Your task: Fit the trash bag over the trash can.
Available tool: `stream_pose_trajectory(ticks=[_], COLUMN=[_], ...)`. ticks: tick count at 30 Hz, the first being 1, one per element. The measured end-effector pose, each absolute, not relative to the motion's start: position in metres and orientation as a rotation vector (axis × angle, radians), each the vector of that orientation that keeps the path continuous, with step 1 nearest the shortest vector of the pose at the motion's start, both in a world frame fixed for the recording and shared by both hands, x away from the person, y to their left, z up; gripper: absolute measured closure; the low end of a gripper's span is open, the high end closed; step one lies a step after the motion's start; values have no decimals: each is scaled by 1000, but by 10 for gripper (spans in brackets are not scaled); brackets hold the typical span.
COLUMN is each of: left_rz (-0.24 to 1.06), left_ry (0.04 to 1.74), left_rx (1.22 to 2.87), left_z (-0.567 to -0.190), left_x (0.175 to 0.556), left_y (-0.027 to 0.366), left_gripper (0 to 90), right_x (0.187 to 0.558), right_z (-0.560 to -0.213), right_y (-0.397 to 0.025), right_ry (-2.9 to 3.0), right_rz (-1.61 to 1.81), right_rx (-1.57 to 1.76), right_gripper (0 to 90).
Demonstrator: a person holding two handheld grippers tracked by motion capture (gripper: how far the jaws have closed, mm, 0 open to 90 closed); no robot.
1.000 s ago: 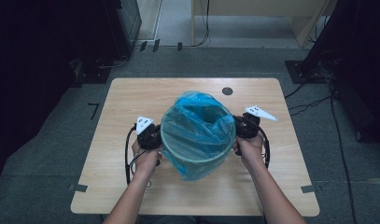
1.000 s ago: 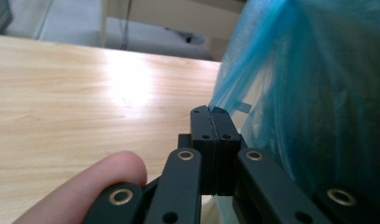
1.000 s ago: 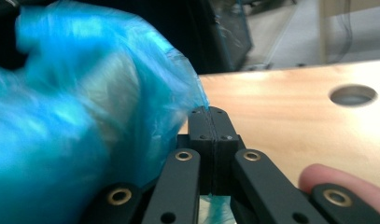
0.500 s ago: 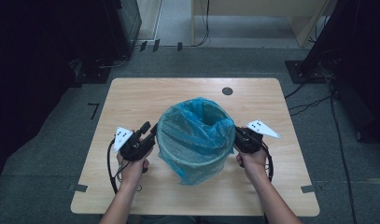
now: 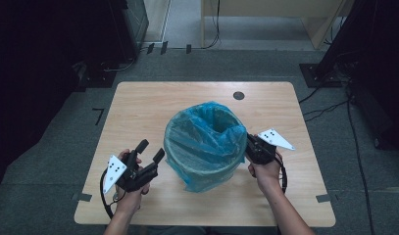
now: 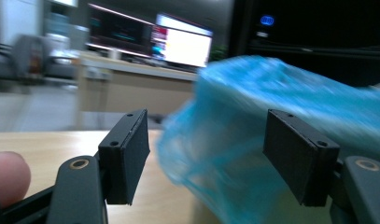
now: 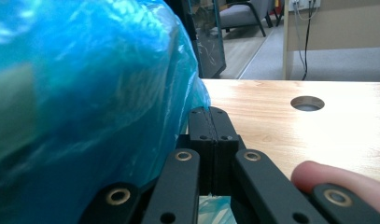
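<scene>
Thin crinkly blue plastic bin liner (image 5: 207,142) over round bin: light, soft, slippery, easily torn; best pinched at loose skirt below rim. Right gripper (image 5: 252,147) pressed together, seemingly pinching film; left gripper (image 5: 150,152) spread wide, apart from liner.

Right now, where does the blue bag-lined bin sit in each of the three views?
High view: blue bag-lined bin at table centre, between the two grippers.
Left gripper view: right half, beyond and between the open jaws, blurred.
Right gripper view: left side, beside the shut jaws.
Shared landmark: the wooden table.
</scene>
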State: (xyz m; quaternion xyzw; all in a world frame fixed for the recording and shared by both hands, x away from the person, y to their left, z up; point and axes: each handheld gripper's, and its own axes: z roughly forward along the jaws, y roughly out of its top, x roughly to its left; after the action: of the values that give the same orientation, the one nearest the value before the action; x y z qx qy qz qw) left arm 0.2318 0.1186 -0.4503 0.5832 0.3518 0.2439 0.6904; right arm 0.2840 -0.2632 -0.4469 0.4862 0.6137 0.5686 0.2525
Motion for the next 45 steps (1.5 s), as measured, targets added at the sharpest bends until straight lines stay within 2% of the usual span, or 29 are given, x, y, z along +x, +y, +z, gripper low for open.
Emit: stream_pose_trajectory(ticks=[5,7,9,10,12,13,14,20,30,35,38,39,41,43,45], left_rz=[513,501,506,503,501,495,486,453,404,486,505,502,491,493,505], left_ry=[699,697,714,721,750,758,762,886,1223,1350,1410,1403,1356,1301,1255], left_rx=[1414,1421,1429,1430,1459,1473,1483,1609,1899,1913,1879,1849,1806,1781,1737], left_z=[-453,-456,-457,-458,-459,-460,-462,-484,-517,-514,-514,-513,-510,-505,-498], left_x=[233,235,237,238,242,244,245,255,268,269,270,269,265,261,255], left_y=[103,101,101,100,99,98,98,96,99,110,118,120,124,127,129], left_gripper=[268,317,459,610,801,869,898,900,900,900,900,879,687,550,462], right_x=[282,281,280,280,279,279,278,273,268,264,263,263,259,254,250], right_z=[-448,-448,-448,-448,-449,-449,-448,-455,-498,-518,-519,-517,-509,-501,-496], right_y=[-264,-264,-265,-266,-266,-266,-267,-270,-273,-274,-284,-287,-292,-298,-300], right_ry=[1678,1678,1674,1676,1678,1677,1673,1664,1763,1853,1816,1794,1748,1714,1704], right_rz=[1549,1553,1551,1556,1554,1553,1554,1488,1215,1010,1027,1055,1129,1195,1220], right_rx=[1314,1317,1317,1317,1312,1316,1313,1344,1501,1585,1670,1676,1637,1580,1549], right_gripper=[900,900,900,900,900,900,900,900,900,900,900,892,759,675,578])
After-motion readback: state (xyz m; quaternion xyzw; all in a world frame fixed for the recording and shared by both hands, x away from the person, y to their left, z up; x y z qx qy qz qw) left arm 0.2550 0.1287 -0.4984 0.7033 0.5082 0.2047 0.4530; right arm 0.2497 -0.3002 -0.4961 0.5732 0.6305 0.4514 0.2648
